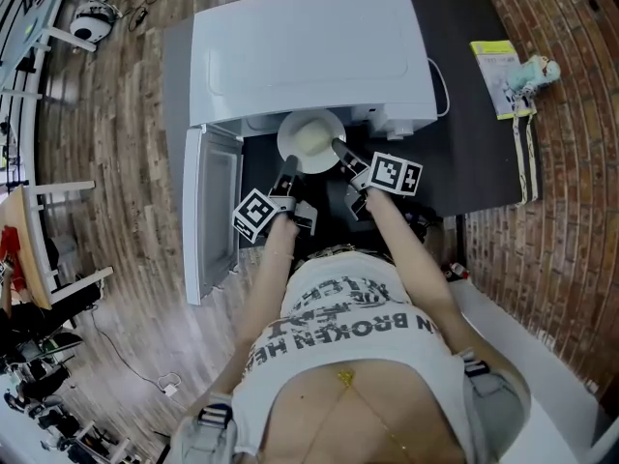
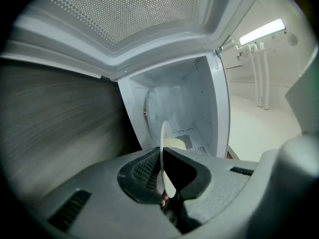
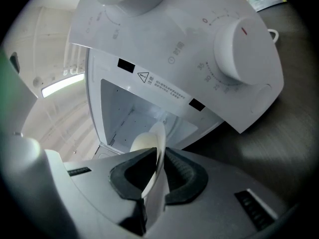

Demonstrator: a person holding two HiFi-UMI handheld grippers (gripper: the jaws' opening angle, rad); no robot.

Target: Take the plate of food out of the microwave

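Left gripper (image 1: 287, 168) and right gripper (image 1: 339, 149) are each clamped on the rim of the plate (image 1: 311, 139), at opposite sides. The plate lies between them at the mouth of the microwave (image 1: 309, 56). I judge the way out is straight back toward the person.

Both bare forearms stretch forward from the torso, a little apart. The left gripper (image 1: 287, 170) has its jaws clamped on the near-left rim of the plate (image 1: 311, 139). The right gripper (image 1: 341, 150) pinches the near-right rim the same way, with its marker cube facing up.
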